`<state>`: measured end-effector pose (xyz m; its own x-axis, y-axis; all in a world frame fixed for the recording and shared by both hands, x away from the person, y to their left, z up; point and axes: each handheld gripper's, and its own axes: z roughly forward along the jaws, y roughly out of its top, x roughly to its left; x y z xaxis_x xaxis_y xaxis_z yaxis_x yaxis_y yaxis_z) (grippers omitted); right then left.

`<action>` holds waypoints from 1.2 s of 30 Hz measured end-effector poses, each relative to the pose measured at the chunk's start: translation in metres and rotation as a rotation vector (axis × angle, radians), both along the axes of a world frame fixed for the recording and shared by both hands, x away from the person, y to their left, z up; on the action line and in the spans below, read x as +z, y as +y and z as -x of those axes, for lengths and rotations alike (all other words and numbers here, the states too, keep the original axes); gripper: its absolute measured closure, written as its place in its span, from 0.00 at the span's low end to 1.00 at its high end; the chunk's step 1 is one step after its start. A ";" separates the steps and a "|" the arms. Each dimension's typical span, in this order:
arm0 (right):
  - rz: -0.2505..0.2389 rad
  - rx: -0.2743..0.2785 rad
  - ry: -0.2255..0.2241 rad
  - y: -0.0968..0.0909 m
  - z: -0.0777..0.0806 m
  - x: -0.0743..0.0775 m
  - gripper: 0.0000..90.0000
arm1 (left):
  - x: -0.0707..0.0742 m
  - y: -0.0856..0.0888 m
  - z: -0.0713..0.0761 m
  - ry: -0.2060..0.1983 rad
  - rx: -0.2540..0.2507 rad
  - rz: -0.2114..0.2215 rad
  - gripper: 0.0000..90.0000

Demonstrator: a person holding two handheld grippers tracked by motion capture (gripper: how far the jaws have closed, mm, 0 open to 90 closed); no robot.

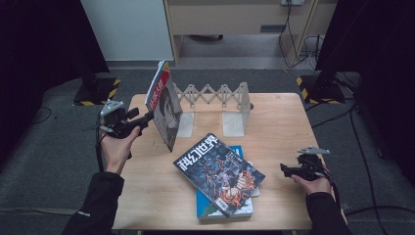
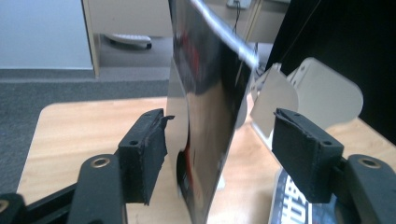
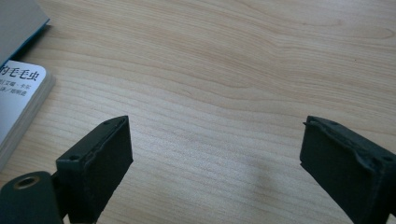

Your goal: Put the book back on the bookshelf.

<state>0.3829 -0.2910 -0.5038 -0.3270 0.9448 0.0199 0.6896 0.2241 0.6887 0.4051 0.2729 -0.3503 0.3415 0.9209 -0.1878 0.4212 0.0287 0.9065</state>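
Observation:
A magazine point(image 1: 165, 111) with a red-topped cover stands upright on its edge at the back left of the wooden table point(image 1: 279, 122), leaning against the left plate of an accordion book rack point(image 1: 215, 94). My left gripper point(image 1: 146, 118) reaches it from the left. In the left gripper view the jaws of that gripper point(image 2: 222, 122) stand apart on either side of the magazine point(image 2: 205, 116), with a gap at each pad. My right gripper point(image 1: 285, 169) rests near the table's right front, and its jaws point(image 3: 215, 140) stand wide over bare wood.
A dark sci-fi magazine point(image 1: 219, 172) lies on a blue book point(image 1: 243, 209) at the front middle, with a white book point(image 3: 18, 100) between them. The rack's right plate point(image 1: 235, 120) stands free. Dark stands and cables surround the table on the floor.

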 end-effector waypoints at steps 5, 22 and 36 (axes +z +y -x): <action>-0.011 0.007 -0.017 0.001 0.001 0.004 0.12 | -0.015 0.001 0.015 0.015 -0.040 -0.015 0.34; -0.040 0.065 -0.055 0.013 0.005 0.016 0.21 | -0.066 -0.014 0.032 0.068 -0.126 -0.037 0.28; -0.067 0.142 -0.081 0.032 0.008 0.025 0.25 | -0.101 -0.027 0.034 0.150 -0.171 0.004 0.27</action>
